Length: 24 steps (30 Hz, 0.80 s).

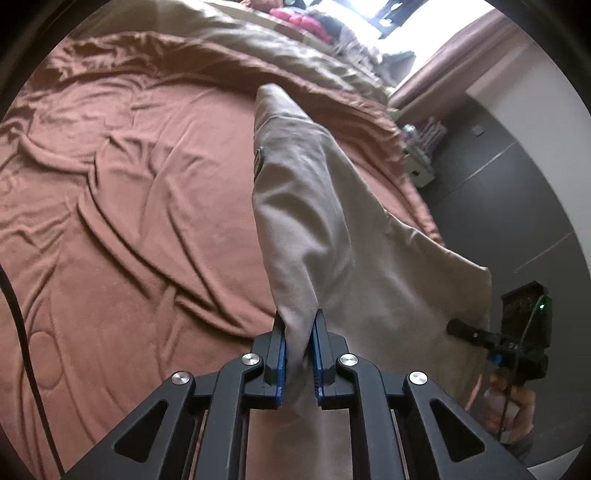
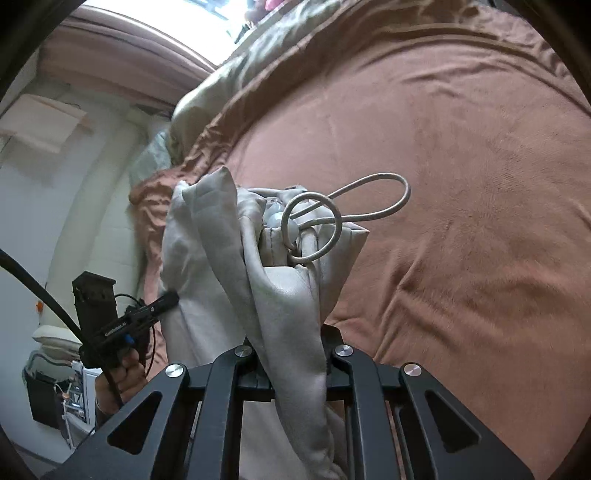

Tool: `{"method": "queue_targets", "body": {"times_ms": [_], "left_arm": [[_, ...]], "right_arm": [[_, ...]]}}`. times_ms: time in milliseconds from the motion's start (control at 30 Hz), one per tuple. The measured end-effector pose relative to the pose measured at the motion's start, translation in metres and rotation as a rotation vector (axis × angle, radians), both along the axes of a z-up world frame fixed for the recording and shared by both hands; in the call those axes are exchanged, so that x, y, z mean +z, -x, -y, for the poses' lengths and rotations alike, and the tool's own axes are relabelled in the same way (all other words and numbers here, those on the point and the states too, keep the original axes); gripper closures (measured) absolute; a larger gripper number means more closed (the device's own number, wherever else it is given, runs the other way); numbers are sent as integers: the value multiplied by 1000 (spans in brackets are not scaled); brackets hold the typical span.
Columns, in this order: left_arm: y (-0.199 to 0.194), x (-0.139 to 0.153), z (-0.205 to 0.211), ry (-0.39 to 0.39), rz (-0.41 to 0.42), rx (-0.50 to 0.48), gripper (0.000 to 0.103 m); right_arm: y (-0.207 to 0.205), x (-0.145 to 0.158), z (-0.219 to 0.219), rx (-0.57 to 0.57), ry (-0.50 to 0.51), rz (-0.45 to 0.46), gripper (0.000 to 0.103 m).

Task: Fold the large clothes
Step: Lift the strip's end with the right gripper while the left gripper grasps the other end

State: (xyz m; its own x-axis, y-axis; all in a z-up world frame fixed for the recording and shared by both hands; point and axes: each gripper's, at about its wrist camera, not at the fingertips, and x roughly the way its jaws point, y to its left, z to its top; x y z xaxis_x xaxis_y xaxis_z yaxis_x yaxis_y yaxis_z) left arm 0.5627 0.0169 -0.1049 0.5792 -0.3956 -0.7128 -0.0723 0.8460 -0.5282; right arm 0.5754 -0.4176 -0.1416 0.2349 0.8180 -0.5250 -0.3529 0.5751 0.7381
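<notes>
A large beige garment [image 1: 325, 221] hangs lifted above the brown bed cover [image 1: 129, 192]. My left gripper [image 1: 299, 325] is shut on one edge of it, with cloth pinched between the blue pads. In the right wrist view the same garment [image 2: 280, 295] is bunched, with its waistband and a looped grey drawstring [image 2: 369, 199] on top. My right gripper [image 2: 291, 350] is shut on the cloth; its fingertips are hidden by folds. Each gripper shows in the other's view, the right one [image 1: 458, 328] and the left one [image 2: 166, 299], touching the garment's far edge.
An olive duvet [image 1: 280, 48] lies bunched at the head of the bed, with pink clothes [image 1: 306, 18] beyond. The bed's edge [image 1: 417, 192] drops to grey floor [image 1: 517, 206]. A bedside stand with clutter [image 1: 421, 147], a curtain [image 1: 461, 55] and a white wall [image 2: 55, 206] border it.
</notes>
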Motion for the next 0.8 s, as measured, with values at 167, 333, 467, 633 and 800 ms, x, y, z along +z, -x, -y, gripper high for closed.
{"method": "queue_targets", "body": {"times_ms": [167,333,467,633,800], "left_arm": [[34,43,17,15,76,-11,93],[61,75,39,48,130,-33,93],[77,96,71,57,172,-77,93],[88,114,121,81,202,-121,93],[89,130,182,112,224,-167,93]], "right_arm": [[50,26,32,-35,-22,54,94],[102,54,64,-71,-26,112,94],[133,71,99,-116,-35,159,94],[168,93,153,-182,-21,206,94],[199,116,204,-237,36,253,94]]}}
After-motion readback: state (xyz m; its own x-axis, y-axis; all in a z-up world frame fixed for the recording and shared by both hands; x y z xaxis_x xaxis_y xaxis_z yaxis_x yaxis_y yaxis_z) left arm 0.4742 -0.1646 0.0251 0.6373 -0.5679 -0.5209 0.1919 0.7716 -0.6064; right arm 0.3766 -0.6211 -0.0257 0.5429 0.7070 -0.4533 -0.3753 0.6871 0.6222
